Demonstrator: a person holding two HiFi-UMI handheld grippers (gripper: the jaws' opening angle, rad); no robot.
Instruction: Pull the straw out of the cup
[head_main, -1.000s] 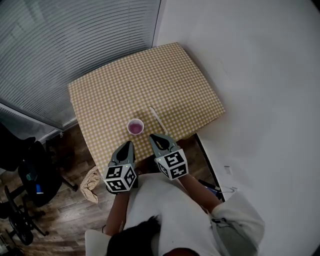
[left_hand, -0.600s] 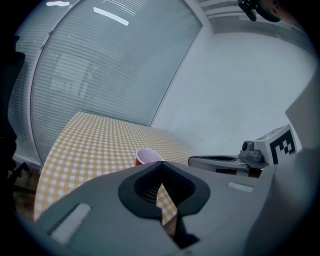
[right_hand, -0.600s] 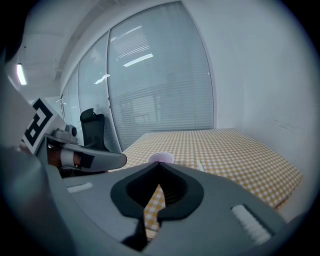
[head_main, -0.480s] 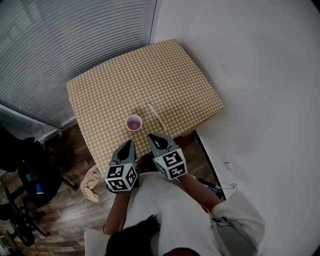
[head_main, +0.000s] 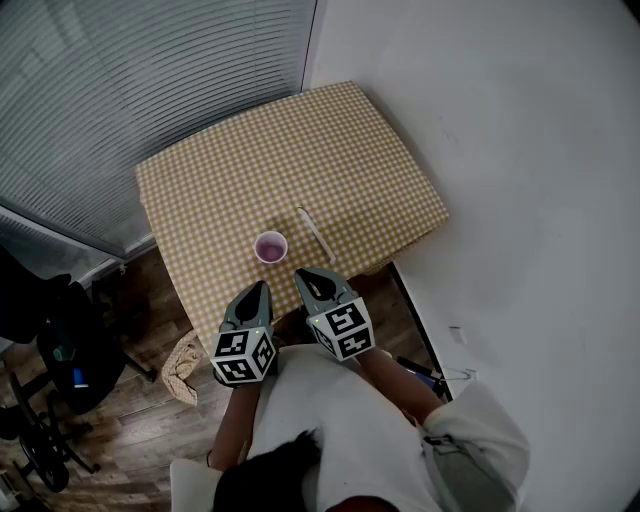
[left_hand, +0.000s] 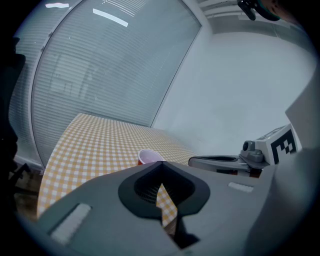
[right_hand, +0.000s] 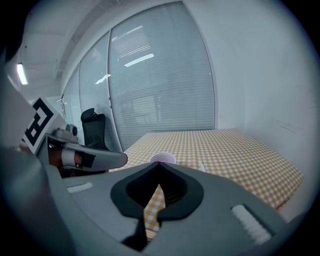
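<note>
The white straw (head_main: 313, 233) lies flat on the checked worktop (head_main: 300, 140), just beside the small cup (head_main: 270, 247) and already out of it. The left gripper (head_main: 256, 291) and right gripper (head_main: 312, 276) hover at the near edge, jaws clenched on nothing. A careless forward sweep could topple the cup.

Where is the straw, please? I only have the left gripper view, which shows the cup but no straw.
Observer: In the head view the straw lies flat on the checked table, right of the cup.
Operator: Does it touch the cup?
Observer: No, bare table shows between them.
Operator: Is the cup empty?
Observer: From above its inside looks pink; I cannot tell whether that is liquid.
</note>
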